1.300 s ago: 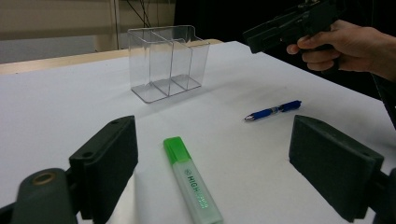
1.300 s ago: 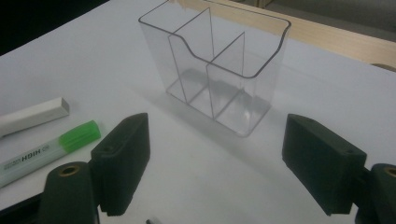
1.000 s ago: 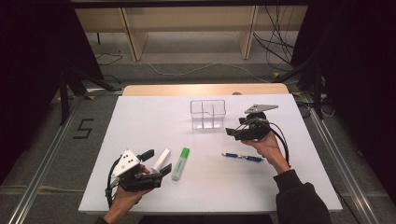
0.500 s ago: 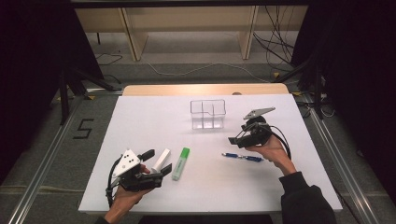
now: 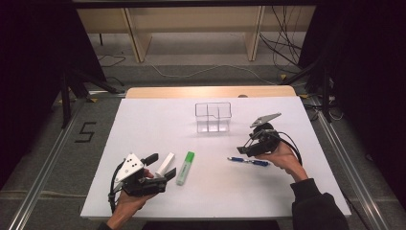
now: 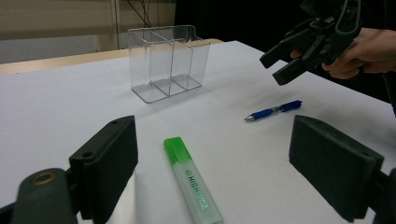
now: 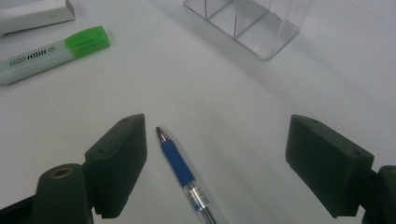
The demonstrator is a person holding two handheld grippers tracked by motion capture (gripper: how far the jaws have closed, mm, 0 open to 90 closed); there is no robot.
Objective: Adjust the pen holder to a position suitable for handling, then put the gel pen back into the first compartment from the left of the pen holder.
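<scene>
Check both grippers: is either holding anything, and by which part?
Nothing is held. The right gripper hangs open over the blue pen; the left gripper is open near the green highlighter.

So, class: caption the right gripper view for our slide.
Open right tool poised over blue pen, green highlighter and clear organizer beyond.

Left gripper (image 5: 160, 166): black body, two blocky matte-black jaws, each with a small round hole in its face; a brass-ringed hole in the near arm. Grey three-cornered plate with dark dots on top. Black cable loops from its rear.

Right gripper (image 5: 242, 149): same black build, grey plate, black cable.

Right arm: dark sleeve (image 5: 320, 210) to the wrist.
</scene>
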